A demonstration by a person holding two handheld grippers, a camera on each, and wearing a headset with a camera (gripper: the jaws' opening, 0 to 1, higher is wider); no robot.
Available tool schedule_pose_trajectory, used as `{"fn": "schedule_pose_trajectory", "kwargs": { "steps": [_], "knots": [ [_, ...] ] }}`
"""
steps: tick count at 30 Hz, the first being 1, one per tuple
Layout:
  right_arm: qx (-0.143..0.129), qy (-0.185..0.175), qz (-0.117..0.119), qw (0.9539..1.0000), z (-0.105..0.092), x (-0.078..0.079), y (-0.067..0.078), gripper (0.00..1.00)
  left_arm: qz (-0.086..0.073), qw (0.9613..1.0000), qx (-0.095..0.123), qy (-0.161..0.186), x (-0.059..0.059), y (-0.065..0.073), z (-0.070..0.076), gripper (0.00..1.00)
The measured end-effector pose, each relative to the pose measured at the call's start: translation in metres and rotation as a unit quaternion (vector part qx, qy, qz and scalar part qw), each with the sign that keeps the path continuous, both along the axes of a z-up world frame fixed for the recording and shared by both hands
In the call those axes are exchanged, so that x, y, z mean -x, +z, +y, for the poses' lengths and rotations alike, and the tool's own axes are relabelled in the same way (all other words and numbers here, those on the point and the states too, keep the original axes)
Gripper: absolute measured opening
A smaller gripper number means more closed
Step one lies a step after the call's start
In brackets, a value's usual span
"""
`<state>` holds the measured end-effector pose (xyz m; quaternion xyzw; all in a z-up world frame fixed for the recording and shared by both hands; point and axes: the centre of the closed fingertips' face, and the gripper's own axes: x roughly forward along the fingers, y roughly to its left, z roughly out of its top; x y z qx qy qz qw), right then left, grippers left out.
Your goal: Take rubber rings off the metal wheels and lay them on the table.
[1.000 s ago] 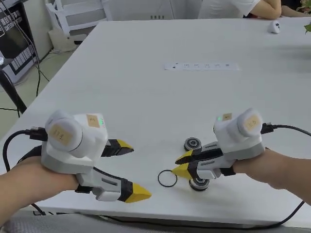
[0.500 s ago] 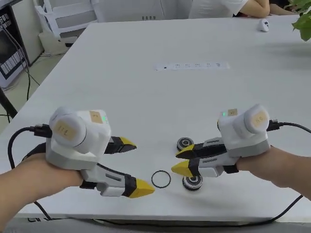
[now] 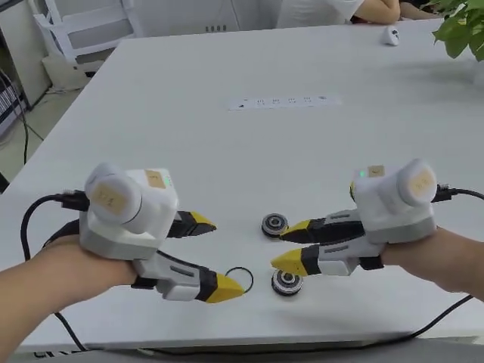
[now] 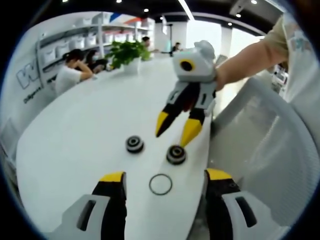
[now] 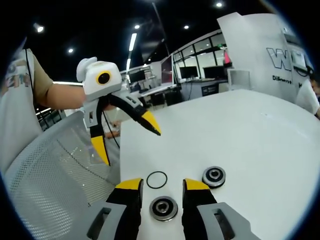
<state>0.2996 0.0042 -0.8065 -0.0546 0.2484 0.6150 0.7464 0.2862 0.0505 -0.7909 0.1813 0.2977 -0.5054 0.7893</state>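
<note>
Change: left gripper closer in than a second ago, lower jaw tip now at the edge of the thin black rubber ring; ring unmoved, just beside the near dark-rimmed metal wheel.
Meaning: one ring already off and flat on the white table; probably the wheels next.
Left gripper: jaws wide, empty, ring on the table between them.
Right gripper: jaws partly apart, gripping nothing, straddling the near wheel.
Far metal wheel: apart from both grippers.
Containers: none involved; ring and wheels straight on the table.
</note>
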Motion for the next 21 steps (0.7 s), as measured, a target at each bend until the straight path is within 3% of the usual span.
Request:
{"fn": "schedule_pose_trajectory", "kwargs": {
  "steps": [21],
  "knots": [
    [0.025, -0.002, 0.0, 0.9997, -0.024, 0.011, -0.022, 0.29, 0.015, 0.9996, -0.012, -0.022, -0.009, -0.019, -0.023, 0.58]
  ]
}}
